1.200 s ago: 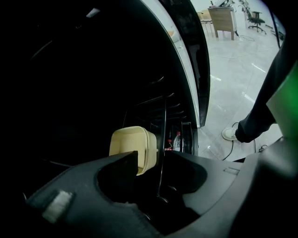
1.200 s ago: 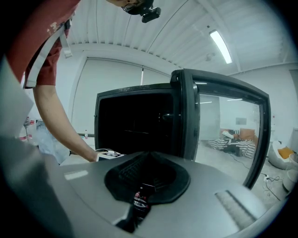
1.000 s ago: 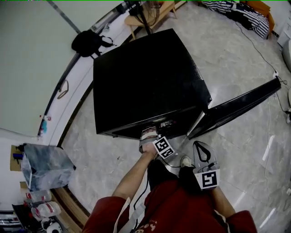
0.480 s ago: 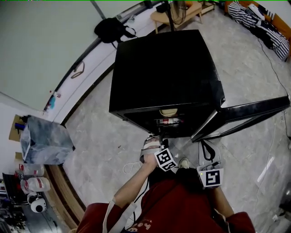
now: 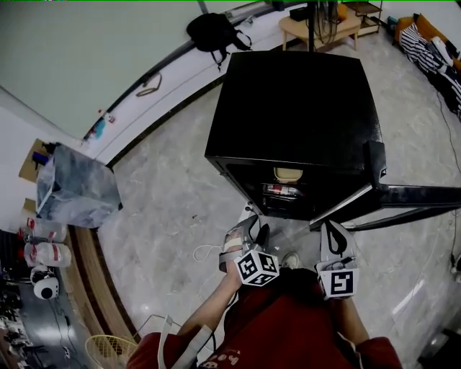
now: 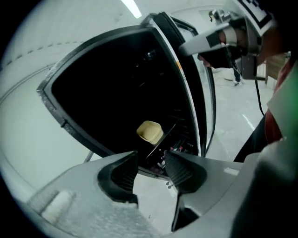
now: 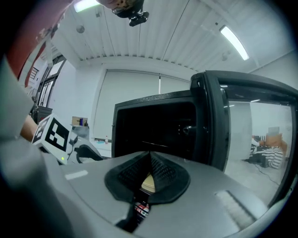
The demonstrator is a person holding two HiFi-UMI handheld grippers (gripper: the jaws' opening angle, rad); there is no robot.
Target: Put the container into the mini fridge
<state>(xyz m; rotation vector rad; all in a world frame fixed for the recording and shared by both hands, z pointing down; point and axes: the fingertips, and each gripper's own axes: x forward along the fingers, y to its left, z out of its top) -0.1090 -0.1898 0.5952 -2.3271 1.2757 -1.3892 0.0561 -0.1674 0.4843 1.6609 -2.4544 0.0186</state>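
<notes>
The black mini fridge (image 5: 295,108) stands with its door (image 5: 403,196) swung out to the right. A beige container (image 5: 288,174) sits on the upper shelf inside, above some cans (image 5: 281,190). In the left gripper view the container (image 6: 150,131) shows beyond the jaws. My left gripper (image 5: 253,232) hangs open and empty just in front of the fridge opening. My right gripper (image 5: 333,234) is beside it, near the door's inner face, shut on nothing. The jaws of the right gripper (image 7: 150,160) meet tip to tip.
A grey bag (image 5: 75,191) stands on the floor to the left. A black backpack (image 5: 216,30) leans on the wall and a wooden stool (image 5: 320,21) stands behind the fridge. A white cable (image 5: 205,252) lies near my left hand. A wicker basket (image 5: 115,351) is at lower left.
My left gripper has drawn back out of the fridge opening, leaving the beige container on the shelf. The head view has shifted, so the fridge sits farther right.
</notes>
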